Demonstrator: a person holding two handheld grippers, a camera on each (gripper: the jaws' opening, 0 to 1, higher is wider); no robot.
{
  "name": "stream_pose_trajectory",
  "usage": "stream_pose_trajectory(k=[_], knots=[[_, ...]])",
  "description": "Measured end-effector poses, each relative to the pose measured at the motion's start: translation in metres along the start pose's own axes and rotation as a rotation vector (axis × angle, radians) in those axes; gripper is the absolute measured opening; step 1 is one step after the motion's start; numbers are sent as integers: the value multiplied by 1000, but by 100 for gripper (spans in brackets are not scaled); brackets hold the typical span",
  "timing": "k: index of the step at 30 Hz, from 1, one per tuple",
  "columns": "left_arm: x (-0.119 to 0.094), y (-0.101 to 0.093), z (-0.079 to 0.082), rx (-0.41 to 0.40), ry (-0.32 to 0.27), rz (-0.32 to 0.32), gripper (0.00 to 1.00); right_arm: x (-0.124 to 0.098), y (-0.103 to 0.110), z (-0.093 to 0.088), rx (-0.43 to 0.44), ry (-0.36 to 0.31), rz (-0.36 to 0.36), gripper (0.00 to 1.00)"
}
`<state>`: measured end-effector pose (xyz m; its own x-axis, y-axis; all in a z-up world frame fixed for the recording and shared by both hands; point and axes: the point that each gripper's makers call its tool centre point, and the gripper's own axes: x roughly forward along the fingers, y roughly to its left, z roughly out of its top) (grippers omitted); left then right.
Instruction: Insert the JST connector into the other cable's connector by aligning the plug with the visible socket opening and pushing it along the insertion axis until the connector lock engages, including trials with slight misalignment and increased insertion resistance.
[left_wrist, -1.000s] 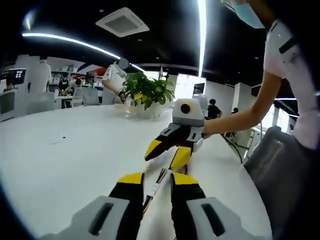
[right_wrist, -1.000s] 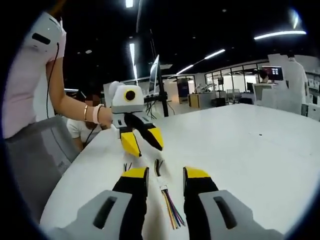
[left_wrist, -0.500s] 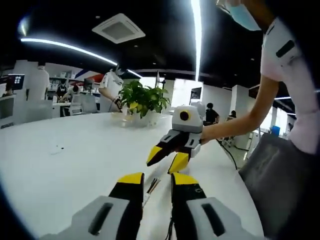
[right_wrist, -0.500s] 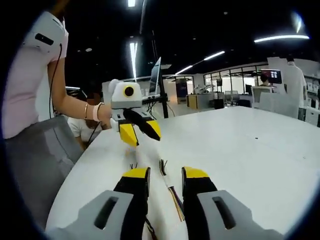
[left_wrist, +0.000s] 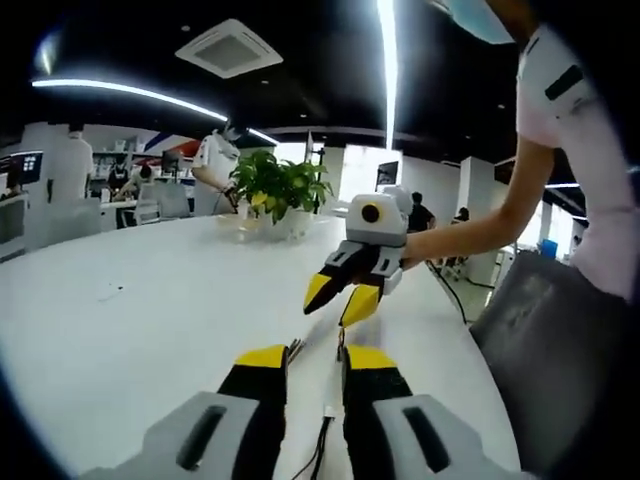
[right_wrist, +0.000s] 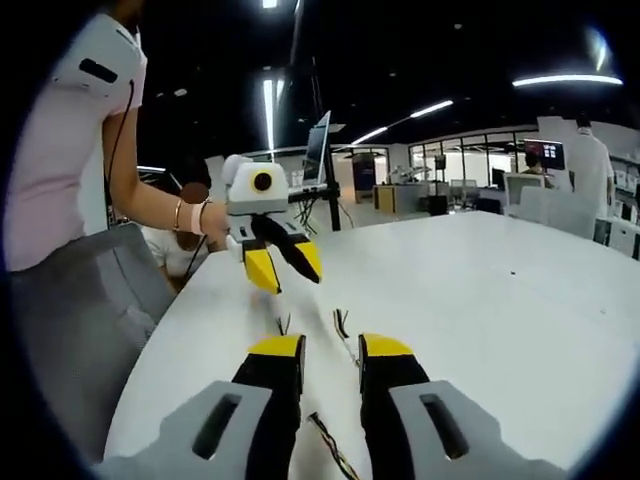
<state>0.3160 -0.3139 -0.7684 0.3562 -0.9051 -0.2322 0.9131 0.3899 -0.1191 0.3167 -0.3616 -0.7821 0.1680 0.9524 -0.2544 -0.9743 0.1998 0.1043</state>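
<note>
Two hand-held grippers face each other above a white table (left_wrist: 130, 330), each seen from the other's camera. In the left gripper view, the left gripper (left_wrist: 314, 357) stands with its jaws apart and nothing between them, and the right gripper (left_wrist: 338, 297) hangs beyond it, also parted and empty. One cable (left_wrist: 322, 440) lies flat on the table in the gap between the left jaws, its length running roughly along them toward the right gripper; its connector end is too small to make out. In the right gripper view, the right gripper (right_wrist: 331, 348) brackets a second cable (right_wrist: 345, 338) lying just ahead of its tips, with coloured wires trailing back between the jaws. The left gripper (right_wrist: 282, 270) hovers beyond. Each cable lies nearer its own gripper, so each grasp probably calls for a descent straight down.
</note>
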Motion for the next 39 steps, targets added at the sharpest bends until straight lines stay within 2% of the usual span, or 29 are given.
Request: stream_pose_trajectory(k=[8, 12, 20, 22, 24, 26, 29, 33, 39], knots=[[2, -5, -14, -8, 49, -9, 16, -12, 4, -13, 6, 26, -20, 20], [2, -10, -24, -13, 69, -15, 16, -12, 10, -26, 25, 53, -10, 19], [2, -16, -41, -26, 103, -26, 16, -9, 14, -39, 30, 79, 3, 18], [2, -17, -46, -29, 116, -24, 16, -8, 13, -44, 23, 98, 4, 18], [2, -17, -53, -26, 141, -23, 16, -8, 9, -55, -5, 152, -11, 16], [3, -17, -58, -22, 160, -18, 16, -7, 10, -57, -3, 156, -11, 15], [4, -16, -60, -30, 155, -10, 16, -8, 10, -57, 6, 131, -12, 16], [6, -18, -62, -50, 140, -17, 16, -7, 12, -59, -21, 142, 2, 15], [8, -18, -66, -40, 137, -20, 16, -4, 11, -61, -36, 140, 16, 14]])
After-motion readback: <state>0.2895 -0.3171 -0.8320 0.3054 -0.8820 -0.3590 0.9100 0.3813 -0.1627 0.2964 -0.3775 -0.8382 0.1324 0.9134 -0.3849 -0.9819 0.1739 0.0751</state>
